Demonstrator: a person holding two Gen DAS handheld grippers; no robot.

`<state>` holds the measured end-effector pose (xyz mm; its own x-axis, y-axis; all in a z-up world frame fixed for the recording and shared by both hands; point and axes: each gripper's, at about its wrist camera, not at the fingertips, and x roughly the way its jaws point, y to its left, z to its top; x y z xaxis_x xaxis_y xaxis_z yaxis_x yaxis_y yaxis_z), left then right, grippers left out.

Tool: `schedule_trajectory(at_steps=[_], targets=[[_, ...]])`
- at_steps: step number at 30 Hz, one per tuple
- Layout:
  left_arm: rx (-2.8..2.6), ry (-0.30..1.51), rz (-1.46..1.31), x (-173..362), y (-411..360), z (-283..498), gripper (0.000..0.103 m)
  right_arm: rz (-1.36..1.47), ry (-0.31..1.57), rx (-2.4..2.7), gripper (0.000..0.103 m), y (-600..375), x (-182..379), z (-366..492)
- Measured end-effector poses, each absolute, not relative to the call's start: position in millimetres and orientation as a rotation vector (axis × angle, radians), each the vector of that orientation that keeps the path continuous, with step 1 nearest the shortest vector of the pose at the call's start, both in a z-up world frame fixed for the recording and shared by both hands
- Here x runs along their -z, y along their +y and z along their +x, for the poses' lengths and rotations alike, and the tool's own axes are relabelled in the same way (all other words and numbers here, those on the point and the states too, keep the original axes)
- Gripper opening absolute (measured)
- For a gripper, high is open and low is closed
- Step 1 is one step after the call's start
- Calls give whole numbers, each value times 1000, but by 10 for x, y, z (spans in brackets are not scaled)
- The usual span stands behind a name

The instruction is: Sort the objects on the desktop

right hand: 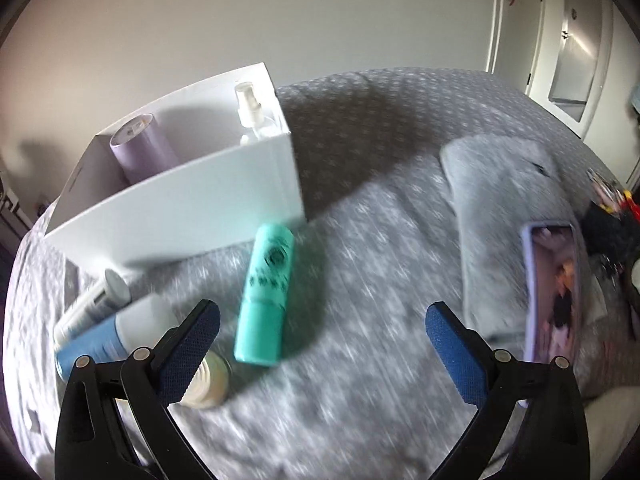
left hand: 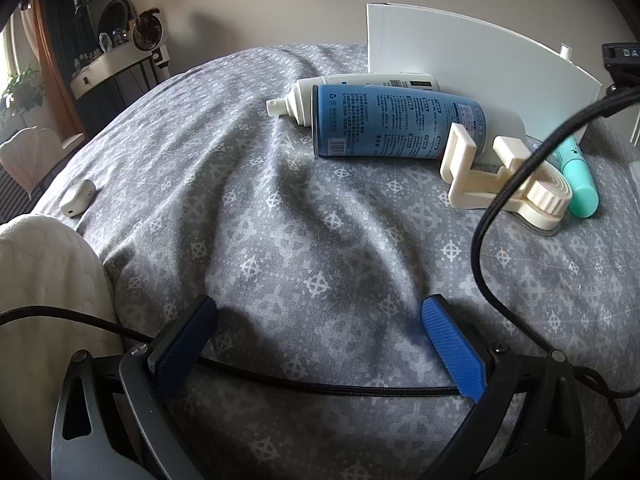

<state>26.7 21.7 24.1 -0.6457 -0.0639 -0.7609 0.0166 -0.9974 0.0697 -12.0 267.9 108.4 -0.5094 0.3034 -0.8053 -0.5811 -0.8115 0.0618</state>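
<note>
The left hand-held gripper (left hand: 320, 344) hangs low over a bed covered in grey patterned fabric (left hand: 280, 220), its blue-padded fingers spread wide with nothing between them; a black braided cable (left hand: 320, 388) runs across just under them. The right hand-held gripper (right hand: 322, 340) is likewise spread wide and empty above the same bedding, and its view is smeared by motion blur.

A white open-topped rectangular box (right hand: 192, 204) stands on the bed. Inside it, a lilac cylindrical container (right hand: 140, 148) stands at one end and a clear pump bottle with a white spray head (right hand: 252, 120) at the other. The rest lies outside on the fabric. A blue spray can with printed label and white cap (left hand: 392, 126) lies on its side just in front of the box, touching a white tube-shaped bottle with a nozzle (left hand: 360, 84) behind it. A cream plastic clamp-like holder with a ribbed round knob (left hand: 504, 184) lies beside the can's cap end. A mint-green cylindrical tube (right hand: 266, 288) lies next to the holder, one end near the box wall.

Well apart on the left, a small white rounded case (left hand: 77, 198) sits on the bedding. To the right, a phone in a lilac case (right hand: 554, 292) rests screen up against a folded grey fleece cloth (right hand: 492, 208).
</note>
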Motion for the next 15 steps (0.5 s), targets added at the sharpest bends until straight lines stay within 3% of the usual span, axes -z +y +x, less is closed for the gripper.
schedule_trajectory(at_steps=[11,15], targets=[[2808,-88,1302,-242,218,268,103,-1451,388,-2193,103,2679,-479,-807],[2809,-87,1302,-243,219,268,103,-1557,319,-2187,88,2613,-282,-853]])
